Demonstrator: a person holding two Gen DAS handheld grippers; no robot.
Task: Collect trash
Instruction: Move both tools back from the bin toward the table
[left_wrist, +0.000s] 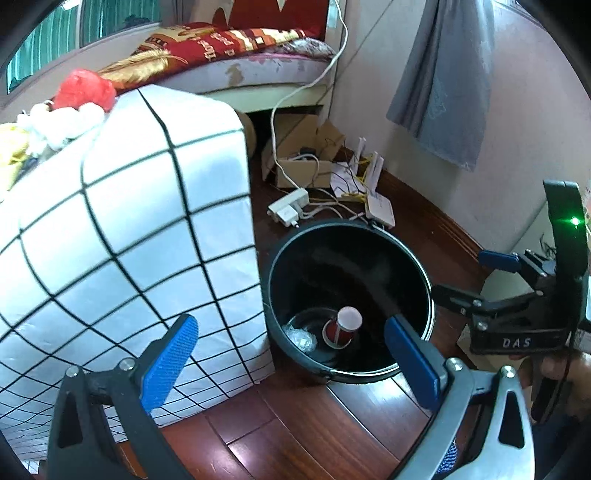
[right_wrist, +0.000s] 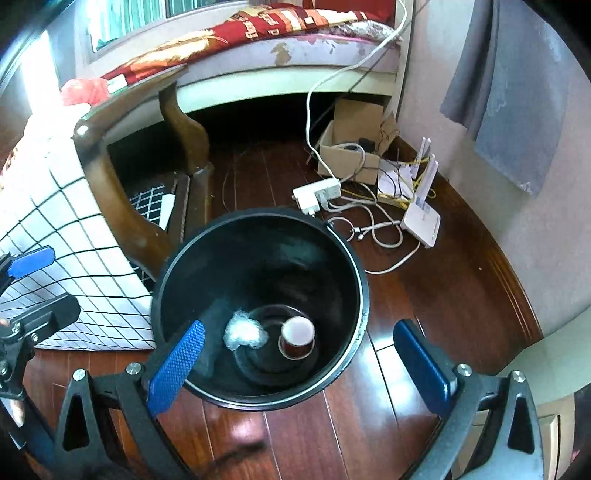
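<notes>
Both tools (left_wrist: 291, 354) (right_wrist: 299, 363) gape over bin (right_wrist: 364, 295) beside checked cloth (left_wrist: 129, 221).

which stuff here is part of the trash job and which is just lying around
Part of the job:
bin
cup in the bin
plastic wad in the bin
left gripper, open
right gripper, open

Just lying about:
power strip
router
cardboard box
cloth
towel

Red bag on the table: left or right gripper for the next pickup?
Left, probably. The left gripper is open and empty beside the table, red bag ahead. The right gripper, also empty, hangs over the bin.
</notes>
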